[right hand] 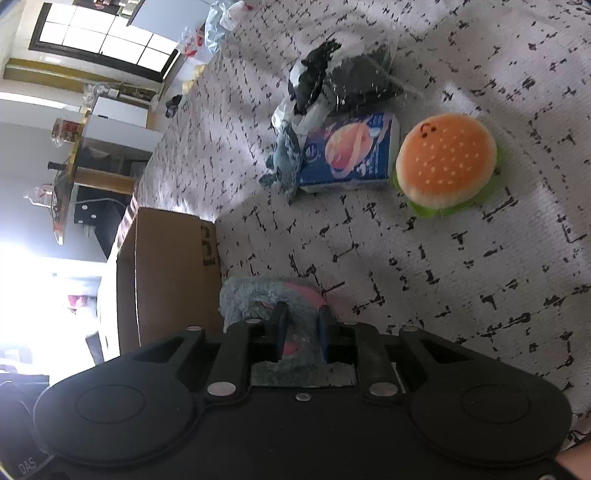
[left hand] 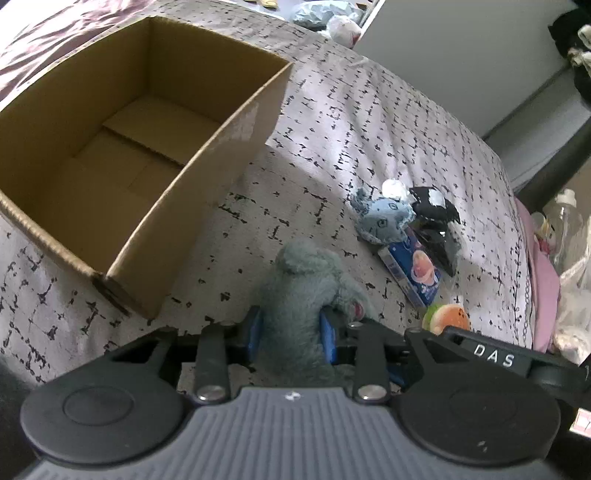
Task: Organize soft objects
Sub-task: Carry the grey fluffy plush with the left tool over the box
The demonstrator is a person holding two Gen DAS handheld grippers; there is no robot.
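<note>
A grey fluffy plush toy (left hand: pixel 303 273) with a pink part (right hand: pixel 299 291) lies on the patterned bedspread, close to the empty cardboard box (left hand: pixel 207 177). My left gripper (left hand: pixel 290 321) has its blue pads pressed on both sides of the toy's body. In the right wrist view, my right gripper (right hand: pixel 301 321) is shut on the toy's pink part, next to the box's outer wall (right hand: pixel 170 273). A burger plush (right hand: pixel 445 158), a small blue plush (left hand: pixel 384 219) and a black-and-white plush (left hand: pixel 432 206) lie further out on the bed.
A blue printed carton (right hand: pixel 351 151) lies between the burger plush and the small blue plush. A dark plastic bag (right hand: pixel 365 74) sits behind it. The bed's edge with a pink cloth (left hand: pixel 543 280) runs along the right. Bags (left hand: pixel 325 14) lie at the far end.
</note>
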